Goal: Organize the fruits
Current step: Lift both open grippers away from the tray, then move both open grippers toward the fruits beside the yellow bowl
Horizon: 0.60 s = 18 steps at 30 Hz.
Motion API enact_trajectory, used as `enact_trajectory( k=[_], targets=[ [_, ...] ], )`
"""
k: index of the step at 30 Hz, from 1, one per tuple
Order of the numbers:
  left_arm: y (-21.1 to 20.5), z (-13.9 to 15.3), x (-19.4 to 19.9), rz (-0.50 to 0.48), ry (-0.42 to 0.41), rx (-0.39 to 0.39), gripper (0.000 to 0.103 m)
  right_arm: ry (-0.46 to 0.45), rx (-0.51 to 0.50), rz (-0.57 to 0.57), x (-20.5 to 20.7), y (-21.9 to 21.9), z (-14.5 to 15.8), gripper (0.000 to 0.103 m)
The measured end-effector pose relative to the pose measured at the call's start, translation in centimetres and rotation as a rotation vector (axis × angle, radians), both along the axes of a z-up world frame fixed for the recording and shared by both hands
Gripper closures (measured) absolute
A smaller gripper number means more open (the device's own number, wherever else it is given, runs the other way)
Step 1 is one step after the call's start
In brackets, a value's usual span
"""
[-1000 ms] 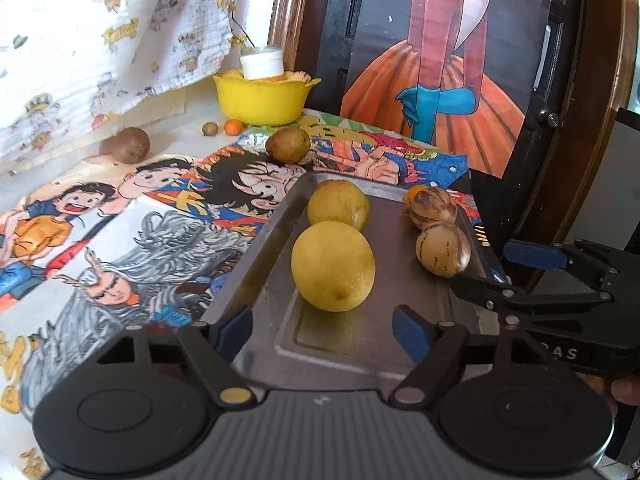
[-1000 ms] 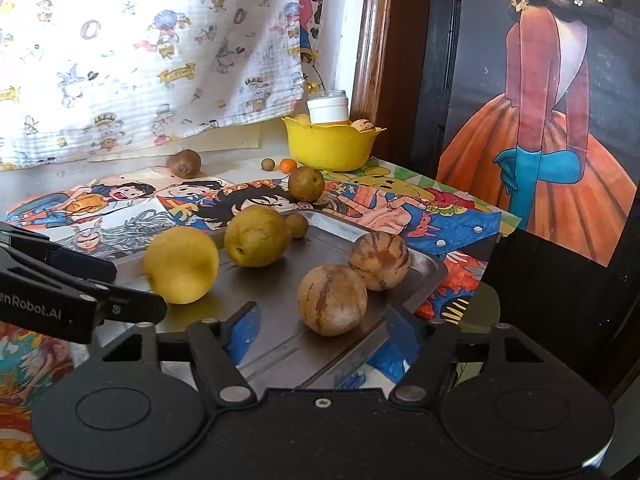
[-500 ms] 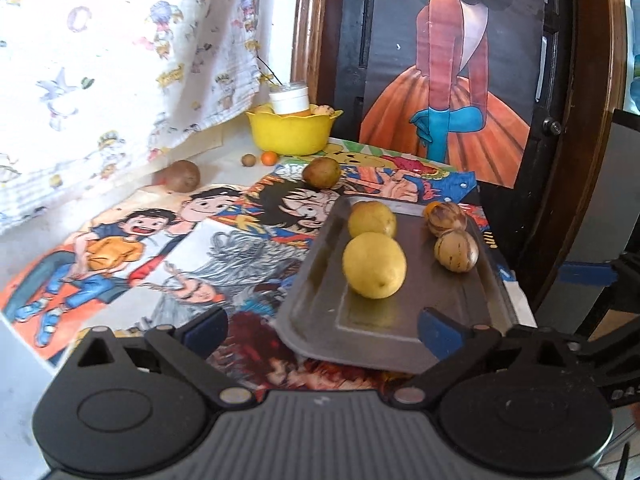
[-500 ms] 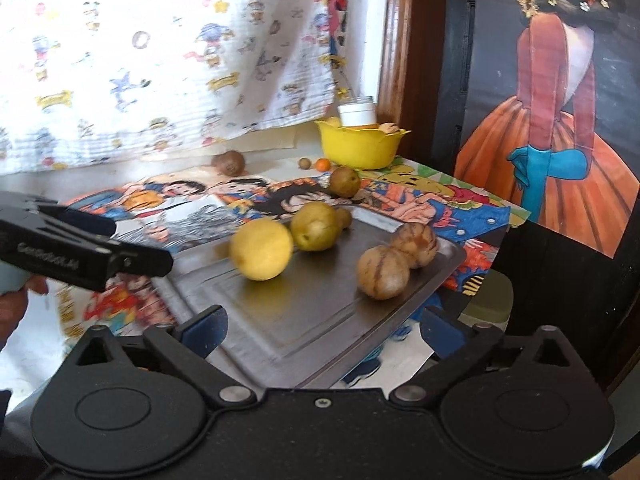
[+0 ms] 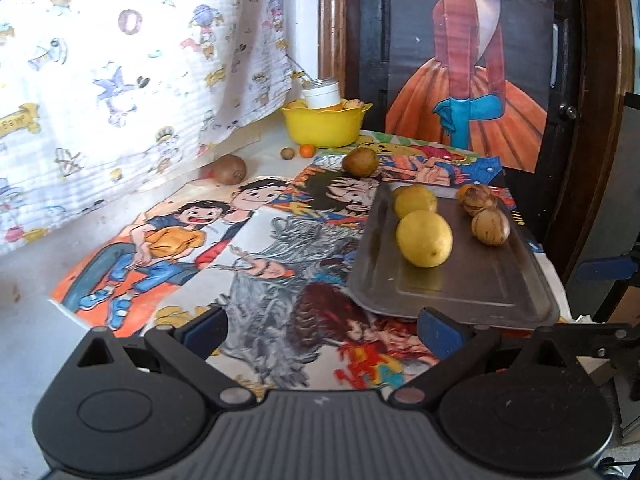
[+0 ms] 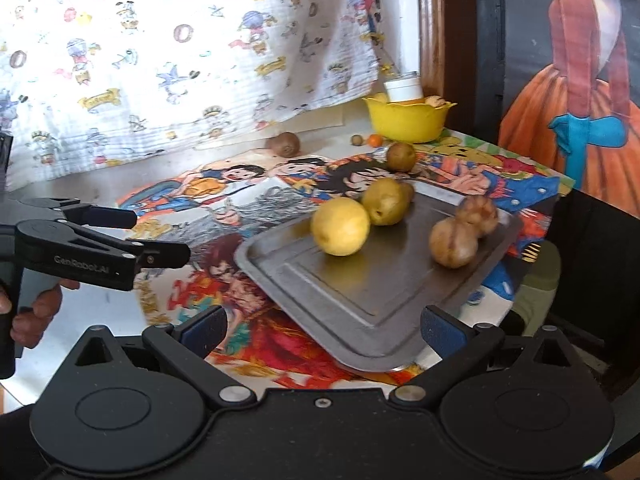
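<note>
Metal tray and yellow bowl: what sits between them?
One brown-green fruit on the cartoon cloth, between the metal tray and the yellow bowl. Both wrist views show it.

your left wrist camera looks forward and downward over its own black gripper body, from off the near left of the rectangular grey metal tray (image 5: 472, 280), which lies at 2 o'clock in its view. your right wrist camera looks down at a like tilt from the tray's near right corner, closer in, the tray (image 6: 360, 304) at 12 o'clock. both views share the tray, the cartoon-printed table covering (image 5: 256, 264) (image 6: 224, 276) and the yellow plastic bowl (image 5: 325, 126) (image 6: 406, 120) far back.
</note>
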<state>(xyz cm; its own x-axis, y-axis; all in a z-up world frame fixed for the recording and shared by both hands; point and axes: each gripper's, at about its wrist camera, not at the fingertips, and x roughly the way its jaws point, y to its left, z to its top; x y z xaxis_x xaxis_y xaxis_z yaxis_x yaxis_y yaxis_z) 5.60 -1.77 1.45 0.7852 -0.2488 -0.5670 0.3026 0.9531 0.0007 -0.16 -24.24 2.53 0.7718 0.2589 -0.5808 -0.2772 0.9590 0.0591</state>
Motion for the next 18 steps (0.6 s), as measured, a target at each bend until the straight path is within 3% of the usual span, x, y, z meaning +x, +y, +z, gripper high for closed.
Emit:
enact_trajectory(
  k=[7,18],
  targets=[
    [2.1,0.2,0.6,0.066,0.023,0.017,0.0,0.055,0.026,0.096,1.7,2.5,0.8,0.001],
    [4.7,0.0,2.4,0.171,0.059,0.081,0.0,0.017,0.002,0.237,5.1,5.1,2.8,0.001]
  ],
)
